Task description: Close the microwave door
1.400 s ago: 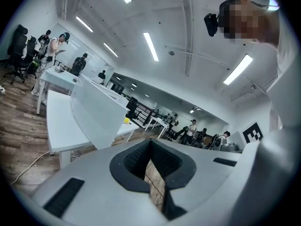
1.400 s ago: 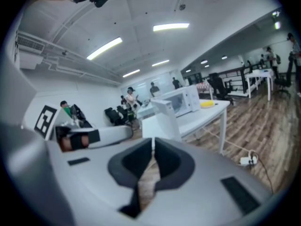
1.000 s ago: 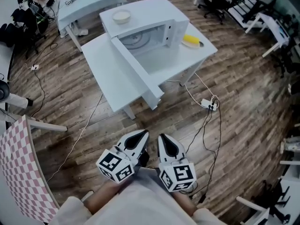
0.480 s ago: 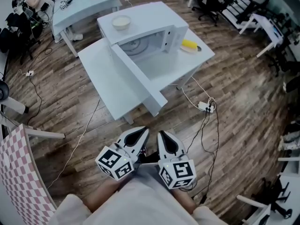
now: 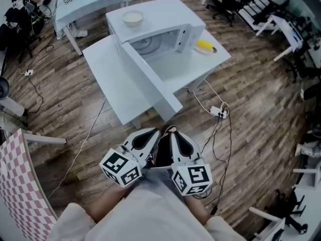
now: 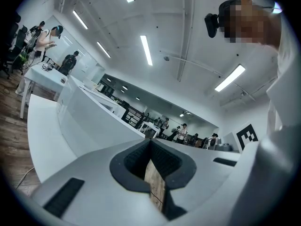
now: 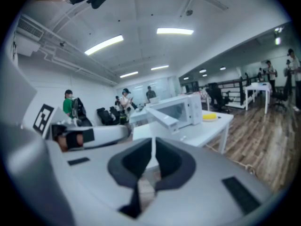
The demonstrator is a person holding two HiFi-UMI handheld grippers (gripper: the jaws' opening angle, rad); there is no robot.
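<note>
"Microwave door (image 5: 150, 79): where do you have it?"

"Wide open. From the head view I read it as swung out from the left side of the microwave (image 5: 160, 14), with its free end over the near edge of the worktop (image 5: 108, 82). The cavity faces me and the turntable (image 5: 145, 45) shows inside."

"And the rest, biggest first?"

"The white worktop carries the microwave toward its far edge. Both tools hang well short of it, low by my body over the wooden floor (image 5: 261, 99). Neither touches the door or the worktop."

"How do the claws stand?"

"The left gripper (image 5: 154, 133) has its jaws together at the tips. Its own view (image 6: 150, 142) shows nothing between the pads, only floor through the slit lower down. The right gripper (image 5: 174, 132) is the same in its view (image 7: 153, 147): jaws drawn together, a hairline between them, nothing held. They sit side by side, and I cannot tell if they touch each other."

"Small things?"

"A white bowl (image 5: 133, 18) sits on the microwave's roof near its far left corner. A yellow thing (image 5: 205, 46), which I cannot identify, lies on the worktop right of the microwave, near the far right corner. A power strip (image 5: 219, 111) lies on the floor past the worktop's right edge."
</note>
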